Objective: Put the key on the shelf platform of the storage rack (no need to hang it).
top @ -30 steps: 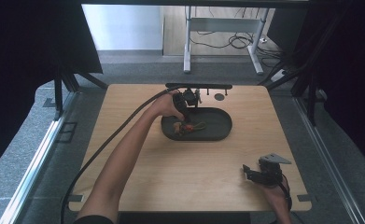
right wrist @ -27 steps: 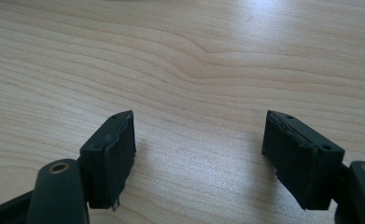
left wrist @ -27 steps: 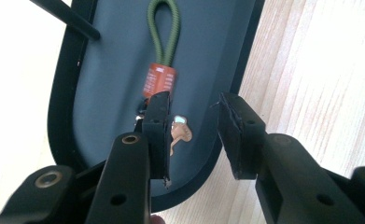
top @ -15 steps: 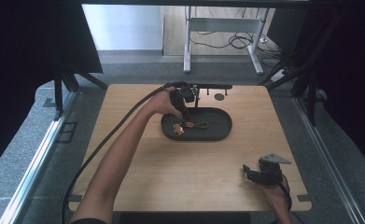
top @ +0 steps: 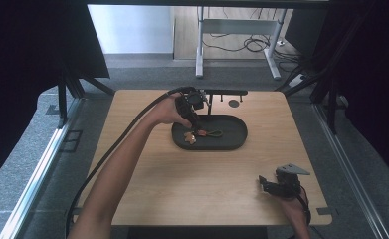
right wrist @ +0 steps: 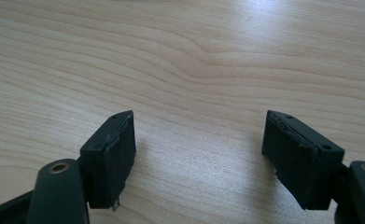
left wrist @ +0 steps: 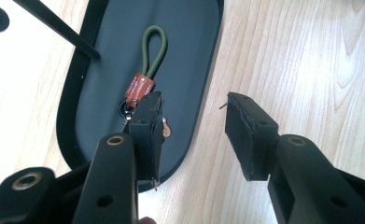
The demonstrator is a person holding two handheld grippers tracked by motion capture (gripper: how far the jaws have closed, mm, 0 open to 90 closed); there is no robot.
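Pale wood with a wavy grain makes up the table (top: 147, 189), a square top with rounded corners. At its twelve o'clock side lies a long oval tray (top: 232, 137), dark, matt and shallow with a low raised rim. A keyring (left wrist: 145, 79) rests on the tray floor: a loop of olive green cord running into a tan leather tab, then a small metal ring partly hidden behind a jaw. A thin black rod (top: 224, 92) on slim posts stands just beyond the tray, with a small dark disc (top: 234, 103) on the wood beside it.

The left gripper (left wrist: 194, 123) hangs over the tray's nine o'clock end, jaws spread wide and empty; one blocky black pad sits just beside the leather tab, the other over bare wood outside the rim. A thick black cable (top: 127, 139) trails along the forearm.

At five o'clock the right gripper (right wrist: 199, 144) rests low over bare table, its jaws also wide apart with nothing between them.
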